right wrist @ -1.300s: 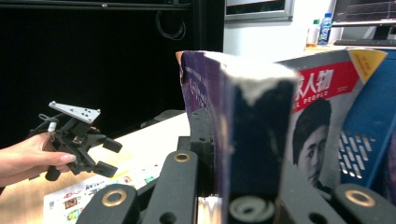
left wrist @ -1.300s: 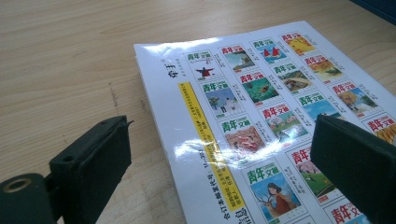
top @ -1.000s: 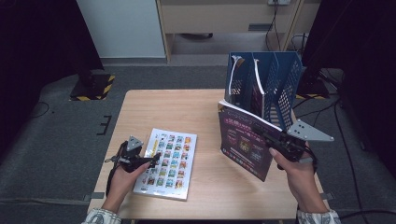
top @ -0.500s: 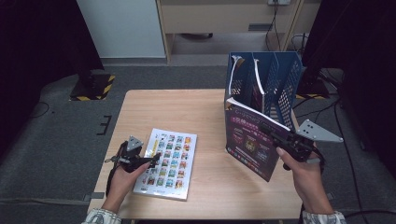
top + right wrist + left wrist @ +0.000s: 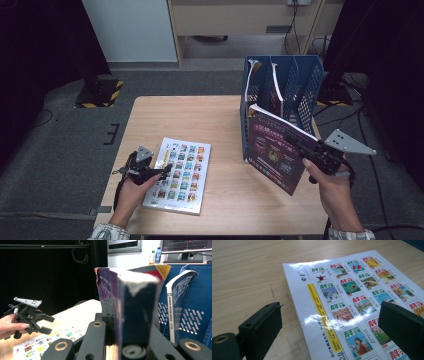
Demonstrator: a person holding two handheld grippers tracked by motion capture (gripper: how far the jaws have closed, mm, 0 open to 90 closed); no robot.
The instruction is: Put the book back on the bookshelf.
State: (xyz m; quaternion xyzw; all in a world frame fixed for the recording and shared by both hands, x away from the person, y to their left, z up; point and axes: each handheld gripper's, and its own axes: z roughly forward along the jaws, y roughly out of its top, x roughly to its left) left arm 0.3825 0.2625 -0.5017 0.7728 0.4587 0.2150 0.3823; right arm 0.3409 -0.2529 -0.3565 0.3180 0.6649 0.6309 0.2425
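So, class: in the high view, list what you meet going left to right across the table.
Left tongs → white magazine lying flat → purple magazine held up → right tongs.

place: lab or office | cues: grey carpet floor (image 5: 60,145); monitor (image 5: 186,246) on a desk; black curtains (image 5: 40,45); floor cables (image 5: 320,40)

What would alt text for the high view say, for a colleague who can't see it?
The right gripper holds a purple magazine upright, tilted, beside a blue mesh file rack at the right of a wooden table. The left gripper, jaws open, rests at the edge of a white magazine lying flat.
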